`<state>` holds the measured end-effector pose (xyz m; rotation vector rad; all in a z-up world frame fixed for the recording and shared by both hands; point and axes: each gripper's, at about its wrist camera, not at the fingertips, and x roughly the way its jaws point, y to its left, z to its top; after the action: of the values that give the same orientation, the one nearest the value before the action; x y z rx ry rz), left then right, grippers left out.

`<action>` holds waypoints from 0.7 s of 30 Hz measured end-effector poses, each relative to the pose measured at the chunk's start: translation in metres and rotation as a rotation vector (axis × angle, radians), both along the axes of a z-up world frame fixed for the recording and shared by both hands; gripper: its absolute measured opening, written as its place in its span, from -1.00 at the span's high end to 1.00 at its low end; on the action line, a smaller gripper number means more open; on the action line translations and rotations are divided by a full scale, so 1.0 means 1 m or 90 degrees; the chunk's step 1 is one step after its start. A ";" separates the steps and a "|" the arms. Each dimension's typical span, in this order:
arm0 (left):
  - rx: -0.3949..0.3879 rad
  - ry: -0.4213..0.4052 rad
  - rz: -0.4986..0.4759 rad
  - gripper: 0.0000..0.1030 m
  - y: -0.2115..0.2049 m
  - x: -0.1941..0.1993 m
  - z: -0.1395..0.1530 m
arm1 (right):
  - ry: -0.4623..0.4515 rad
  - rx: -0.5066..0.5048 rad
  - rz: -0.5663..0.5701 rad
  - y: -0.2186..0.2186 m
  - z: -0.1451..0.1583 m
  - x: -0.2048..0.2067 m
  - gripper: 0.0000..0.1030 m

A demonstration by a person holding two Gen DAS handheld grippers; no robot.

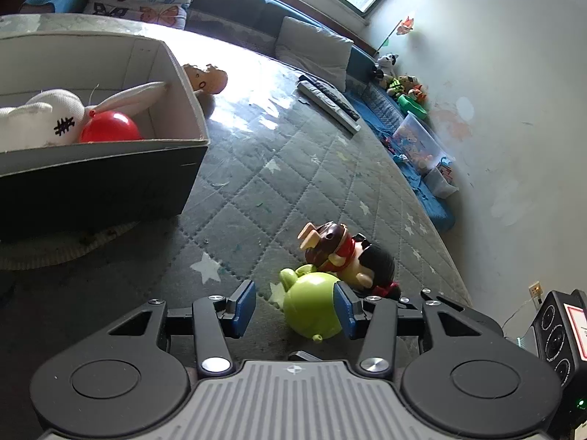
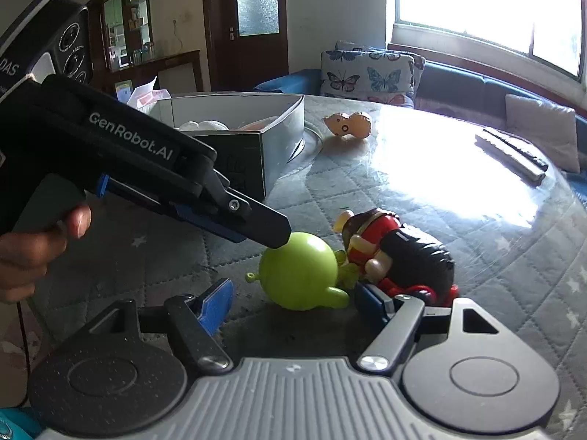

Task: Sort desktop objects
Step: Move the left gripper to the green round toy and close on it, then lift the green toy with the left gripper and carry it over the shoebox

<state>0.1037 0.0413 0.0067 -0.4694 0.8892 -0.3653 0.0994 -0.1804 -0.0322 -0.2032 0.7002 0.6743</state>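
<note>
A lime-green round toy (image 1: 312, 304) (image 2: 299, 275) lies on the quilted table cover. My left gripper (image 1: 295, 308) is open around it, its right pad (image 1: 346, 310) close against the toy's side and its left pad apart from it. In the right wrist view the left gripper (image 2: 273, 236) reaches in from the upper left, a hand on its grip, with its tip over the toy's top. My right gripper (image 2: 293, 302) is open just in front of the toy, and neither pad presses on it. A doll with black hair and red clothes (image 1: 348, 253) (image 2: 396, 253) lies against the toy.
A cardboard box (image 1: 110, 146) (image 2: 256, 135) holds a white plush rabbit (image 1: 36, 117) and a red ball (image 1: 110, 130). A tan peanut-shaped doll (image 1: 205, 79) (image 2: 346, 123) lies beside the box. Remote controls (image 1: 328, 104) (image 2: 513, 154) rest at the table's far side. A bench with cushions runs behind.
</note>
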 end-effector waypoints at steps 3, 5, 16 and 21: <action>-0.009 0.007 0.002 0.05 0.001 0.001 -0.002 | 0.003 0.001 0.005 0.004 -0.002 0.001 -0.45; -0.011 0.008 0.001 0.05 0.001 0.001 -0.002 | 0.004 0.004 0.010 0.007 -0.003 0.001 -0.45; -0.041 0.021 0.010 0.05 0.007 0.006 -0.007 | 0.018 0.018 0.010 0.011 -0.003 0.005 -0.40; -0.046 0.023 0.011 0.05 0.006 0.009 -0.008 | 0.024 0.027 -0.007 0.009 -0.003 0.009 -0.30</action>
<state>0.1124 0.0469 -0.0014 -0.5514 0.9082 -0.3760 0.1083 -0.1710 -0.0347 -0.1481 0.7227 0.6837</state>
